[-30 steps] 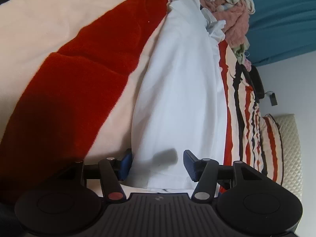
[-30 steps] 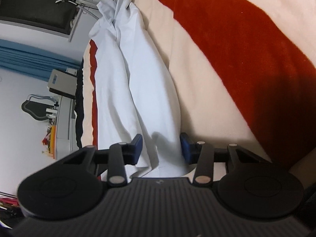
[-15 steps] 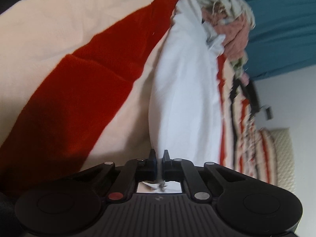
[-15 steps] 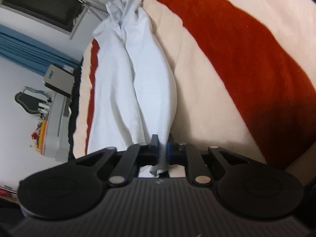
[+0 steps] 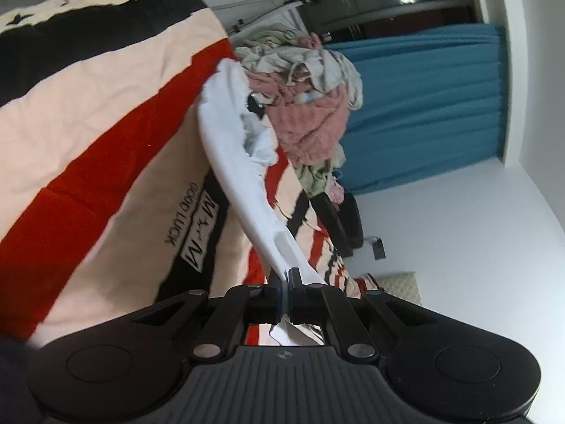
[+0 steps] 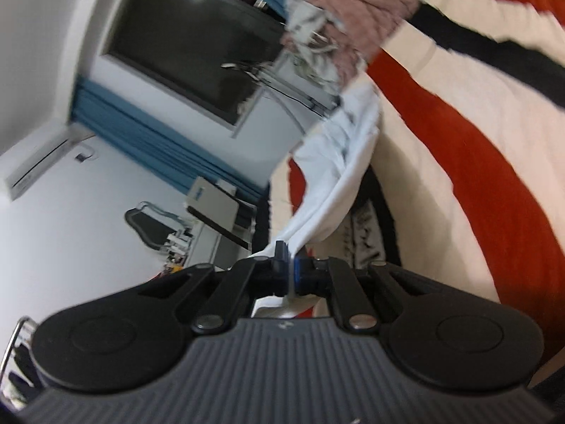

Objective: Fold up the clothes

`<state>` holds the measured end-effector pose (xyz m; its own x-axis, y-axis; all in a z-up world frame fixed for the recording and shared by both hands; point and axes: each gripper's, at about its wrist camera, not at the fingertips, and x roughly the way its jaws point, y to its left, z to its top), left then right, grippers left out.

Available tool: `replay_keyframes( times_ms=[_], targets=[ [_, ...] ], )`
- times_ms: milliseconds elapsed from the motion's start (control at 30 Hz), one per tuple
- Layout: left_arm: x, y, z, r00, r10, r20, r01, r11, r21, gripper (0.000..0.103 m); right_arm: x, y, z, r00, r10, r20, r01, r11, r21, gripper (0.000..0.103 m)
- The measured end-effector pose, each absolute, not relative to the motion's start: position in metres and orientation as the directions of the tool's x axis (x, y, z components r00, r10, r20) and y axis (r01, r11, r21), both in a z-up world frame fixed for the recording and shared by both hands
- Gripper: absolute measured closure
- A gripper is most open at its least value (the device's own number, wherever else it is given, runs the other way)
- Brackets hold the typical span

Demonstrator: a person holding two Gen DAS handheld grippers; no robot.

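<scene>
Your striped blanket (image 5: 106,113) fills the left of the left wrist view and the right of the right wrist view. A pile of clothes (image 5: 310,106) sits on it at upper centre. The white garment (image 5: 240,162) stretches from beside that pile down to the bottom centre of each view. Your left gripper (image 5: 285,282) has its jaws pinched together on one edge; your right gripper (image 6: 289,265) is likewise clamped on the cloth, which runs straight out between the jaws.

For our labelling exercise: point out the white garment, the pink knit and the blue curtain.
white garment (image 5: 233,162), left wrist view, stretched middle.
pink knit (image 5: 310,123), left wrist view, front of pile.
blue curtain (image 5: 430,106), left wrist view, centre folds.
</scene>
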<state>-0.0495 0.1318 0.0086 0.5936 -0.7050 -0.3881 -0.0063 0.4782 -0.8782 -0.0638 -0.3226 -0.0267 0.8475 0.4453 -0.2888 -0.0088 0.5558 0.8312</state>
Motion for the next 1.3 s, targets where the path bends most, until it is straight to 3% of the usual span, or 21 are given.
replay_keyframes(
  times_ms=[100, 233, 467, 667, 867, 1000, 1133, 1300],
  targets=[
    [-0.084, 0.131, 0.021, 0.585, -0.702, -0.406, 0.001, 0.501, -0.865, 0.100, -0.085, -0.324, -0.012, 0.839, 0.457, -0.296, -0.028, 0.580, 0.814, 0.097],
    [-0.130, 0.139, 0.000, 0.545, -0.707, -0.451, -0.047, 0.511, -0.858, 0.100, -0.115, -0.330, -0.036, 0.801, 0.490, -0.345, 0.055, 0.513, 0.857, 0.097],
    [-0.052, 0.121, -0.010, 0.569, -0.658, -0.494, -0.114, 0.531, -0.840, 0.099, -0.094, -0.341, -0.070, 0.788, 0.477, -0.390, 0.168, 0.443, 0.881, 0.097],
    [0.019, 0.105, -0.017, 0.588, -0.612, -0.529, -0.170, 0.545, -0.821, 0.099, -0.012, -0.336, -0.069, 0.790, 0.444, -0.422, 0.201, 0.462, 0.864, 0.097],
    [0.098, 0.074, -0.014, 0.676, -0.483, -0.557, -0.117, 0.676, -0.728, 0.099, 0.083, -0.340, -0.083, 0.795, 0.422, -0.435, 0.231, 0.452, 0.861, 0.097],
    [0.140, 0.055, -0.021, 0.707, -0.485, -0.514, -0.010, 0.720, -0.693, 0.099, 0.125, -0.346, -0.096, 0.807, 0.412, -0.424, 0.216, 0.462, 0.860, 0.097],
    [0.171, 0.046, -0.050, 0.698, -0.460, -0.550, 0.010, 0.773, -0.634, 0.099, 0.163, -0.349, -0.114, 0.826, 0.404, -0.393, 0.146, 0.521, 0.841, 0.097],
    [0.210, 0.035, -0.088, 0.684, -0.421, -0.596, 0.032, 0.833, -0.552, 0.099, 0.206, -0.341, -0.145, 0.810, 0.382, -0.446, 0.125, 0.630, 0.767, 0.097]
  ],
)
